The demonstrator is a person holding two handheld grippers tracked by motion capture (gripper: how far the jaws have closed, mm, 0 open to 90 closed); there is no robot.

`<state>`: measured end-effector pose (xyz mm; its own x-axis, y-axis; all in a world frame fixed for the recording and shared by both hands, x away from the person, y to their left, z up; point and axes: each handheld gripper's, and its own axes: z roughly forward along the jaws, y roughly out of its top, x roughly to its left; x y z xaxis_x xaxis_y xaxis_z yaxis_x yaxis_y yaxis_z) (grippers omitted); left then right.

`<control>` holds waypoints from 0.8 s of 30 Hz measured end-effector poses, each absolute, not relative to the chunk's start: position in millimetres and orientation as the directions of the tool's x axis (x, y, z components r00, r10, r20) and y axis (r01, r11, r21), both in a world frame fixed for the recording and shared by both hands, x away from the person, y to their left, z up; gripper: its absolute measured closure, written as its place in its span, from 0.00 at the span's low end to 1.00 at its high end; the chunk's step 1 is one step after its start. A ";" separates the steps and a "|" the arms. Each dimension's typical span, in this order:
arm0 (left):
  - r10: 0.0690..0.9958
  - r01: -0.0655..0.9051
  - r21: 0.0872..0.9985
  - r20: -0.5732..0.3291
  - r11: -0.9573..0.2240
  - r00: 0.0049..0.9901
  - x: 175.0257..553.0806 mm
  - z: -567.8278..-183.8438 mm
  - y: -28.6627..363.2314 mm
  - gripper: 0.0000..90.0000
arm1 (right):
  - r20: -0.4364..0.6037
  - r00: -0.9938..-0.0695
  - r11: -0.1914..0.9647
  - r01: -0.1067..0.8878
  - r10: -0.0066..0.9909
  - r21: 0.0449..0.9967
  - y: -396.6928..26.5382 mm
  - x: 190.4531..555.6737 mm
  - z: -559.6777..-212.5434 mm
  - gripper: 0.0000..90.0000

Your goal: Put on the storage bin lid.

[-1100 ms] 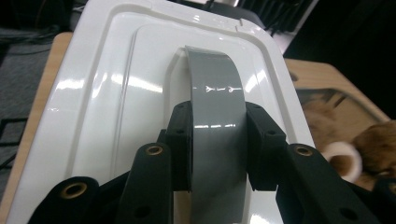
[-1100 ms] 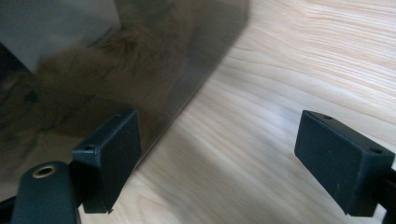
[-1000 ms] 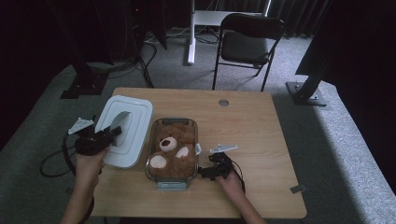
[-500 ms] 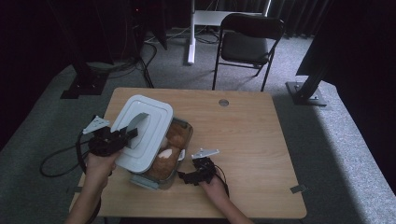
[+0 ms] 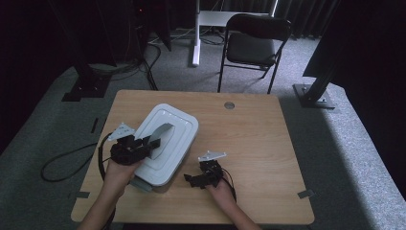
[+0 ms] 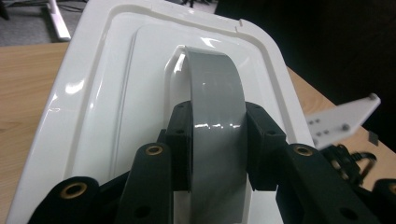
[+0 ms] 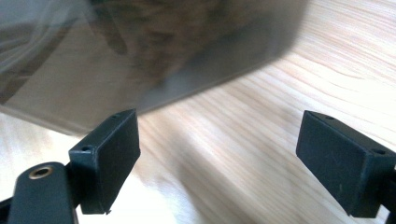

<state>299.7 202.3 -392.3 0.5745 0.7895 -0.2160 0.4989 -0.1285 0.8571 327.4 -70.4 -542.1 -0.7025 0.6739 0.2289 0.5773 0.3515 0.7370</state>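
High view: the white lid lies over the container on the worktop. Left gripper view: the left tongs are clamped on the lid's grey handle. Right gripper view: the right tongs stand apart beside what looks like the blurred container.

The white lid is a rounded rectangle of glossy plastic with a stepped, raised centre and a grey strap handle arching over its middle. It lies slightly askew over the glass dish, long axis running from 7 o'clock to 1 o'clock on the table. The dish (clear-walled, apparently holding something brown) peeks out beneath the lid's near end.
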 end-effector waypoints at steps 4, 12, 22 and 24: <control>0.789 0.518 0.844 -0.221 -0.139 0.573 301.5 -394.9 194.1 0.75 | 0.234 -0.678 0.325 0.589 0.697 0.740 -80.4 330.4 -541.9 0.14; 0.815 0.537 0.829 -0.199 -0.156 0.545 305.2 -402.1 198.7 0.75 | 0.233 -0.667 0.316 0.594 0.708 0.739 -83.2 331.2 -541.0 0.14; 0.805 0.570 0.805 -0.223 -0.166 0.550 310.7 -406.6 207.0 0.75 | 0.238 -0.651 0.309 0.609 0.721 0.730 -87.5 333.6 -541.8 0.14; 0.806 0.572 0.803 -0.222 -0.168 0.548 310.9 -407.2 207.9 0.75 | 0.240 -0.650 0.307 0.610 0.721 0.730 -88.2 333.7 -542.1 0.14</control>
<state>310.9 207.9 -407.2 0.5484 0.8060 -0.2225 0.5722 -0.1678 0.8027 333.7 -88.2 -542.1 -0.6503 0.7207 0.2402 0.6102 0.3072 0.7302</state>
